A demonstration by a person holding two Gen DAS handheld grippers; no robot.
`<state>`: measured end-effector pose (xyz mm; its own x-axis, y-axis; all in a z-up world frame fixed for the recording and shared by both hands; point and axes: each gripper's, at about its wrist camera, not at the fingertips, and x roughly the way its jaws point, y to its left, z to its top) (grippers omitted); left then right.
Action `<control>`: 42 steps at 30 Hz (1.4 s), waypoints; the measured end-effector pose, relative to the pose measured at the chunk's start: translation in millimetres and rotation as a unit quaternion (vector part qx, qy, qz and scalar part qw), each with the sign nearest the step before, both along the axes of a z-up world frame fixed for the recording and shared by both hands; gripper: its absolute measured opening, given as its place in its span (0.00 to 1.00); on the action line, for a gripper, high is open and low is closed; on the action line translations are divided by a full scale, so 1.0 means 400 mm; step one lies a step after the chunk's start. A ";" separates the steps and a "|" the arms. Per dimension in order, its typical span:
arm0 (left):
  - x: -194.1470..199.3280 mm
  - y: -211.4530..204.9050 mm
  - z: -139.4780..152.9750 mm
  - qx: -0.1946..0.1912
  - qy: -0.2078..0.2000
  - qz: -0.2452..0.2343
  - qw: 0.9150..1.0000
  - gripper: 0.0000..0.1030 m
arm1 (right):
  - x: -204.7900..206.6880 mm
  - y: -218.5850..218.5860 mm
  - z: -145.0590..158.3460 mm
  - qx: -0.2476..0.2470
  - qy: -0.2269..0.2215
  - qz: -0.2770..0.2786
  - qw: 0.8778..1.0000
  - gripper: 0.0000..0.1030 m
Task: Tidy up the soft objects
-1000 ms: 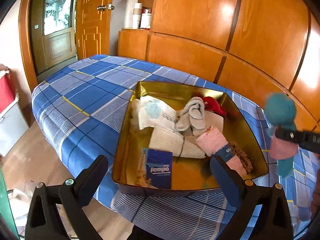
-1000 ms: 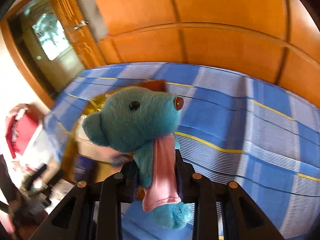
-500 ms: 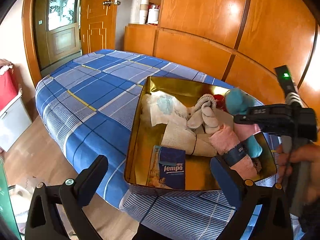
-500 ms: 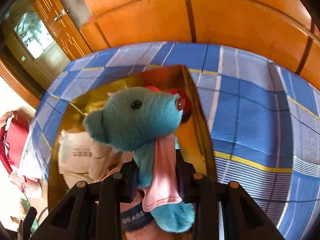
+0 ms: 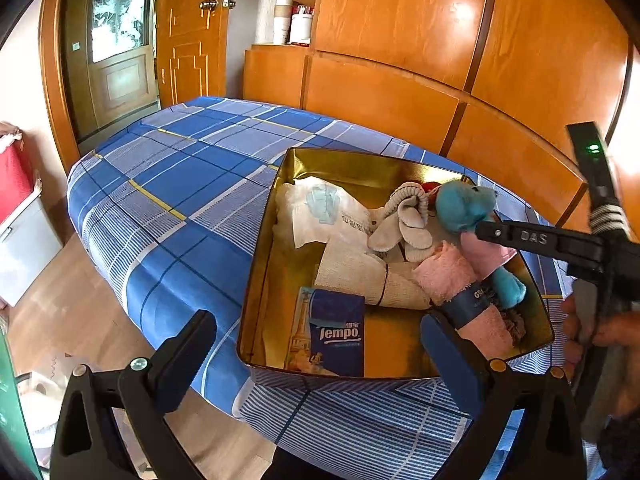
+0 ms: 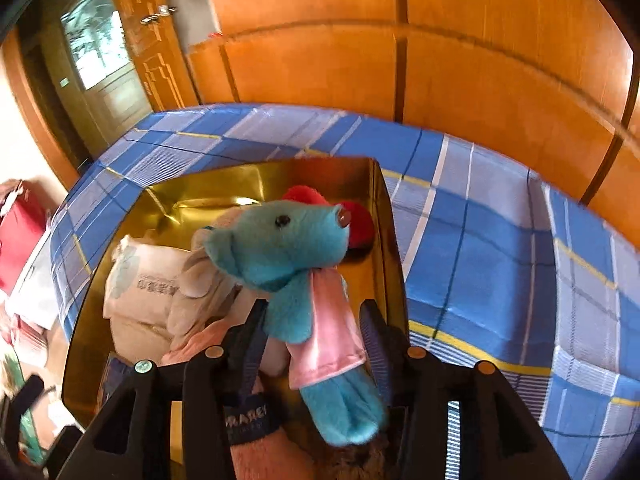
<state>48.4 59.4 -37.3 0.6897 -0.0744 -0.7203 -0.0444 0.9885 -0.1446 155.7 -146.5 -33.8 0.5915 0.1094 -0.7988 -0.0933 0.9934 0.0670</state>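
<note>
A gold tin box [image 5: 264, 264] sits on the blue plaid cloth. It holds a white packet [image 5: 320, 212], grey socks [image 5: 404, 220], a rolled white cloth [image 5: 360, 272], a pink rolled towel [image 5: 452, 280], a Tempo tissue pack [image 5: 336, 332] and something red [image 6: 356, 224]. The blue plush toy with a pink scarf [image 6: 296, 248] lies over the pile at the box's right side [image 5: 464, 204]. My right gripper [image 6: 312, 332] is open, its fingers wide on either side of the toy. My left gripper [image 5: 316, 356] is open and empty at the box's near edge.
The plaid-covered table [image 5: 180, 184] stands against orange wooden cabinets [image 5: 440, 40]. A door [image 5: 120, 52] is at the far left. A red and white bin [image 5: 16, 200] stands on the floor at left. Bottles [image 5: 292, 20] sit on a low cabinet.
My right gripper carried the blue toy from the right over the box and lowered it onto the pile. Its fingers have now spread open and let go of the toy.
</note>
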 end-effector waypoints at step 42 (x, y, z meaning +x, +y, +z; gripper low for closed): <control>-0.086 -0.045 0.093 0.026 -0.064 0.019 0.997 1.00 | -0.284 -0.013 0.056 -0.022 -0.092 -0.026 0.995 0.45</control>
<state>14.1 41.2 0.0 0.7779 -0.0118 -0.6282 -0.0664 0.9927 -0.1008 42.1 -151.6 -11.3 0.7318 0.0416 -0.6803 -0.0476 0.9988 0.0099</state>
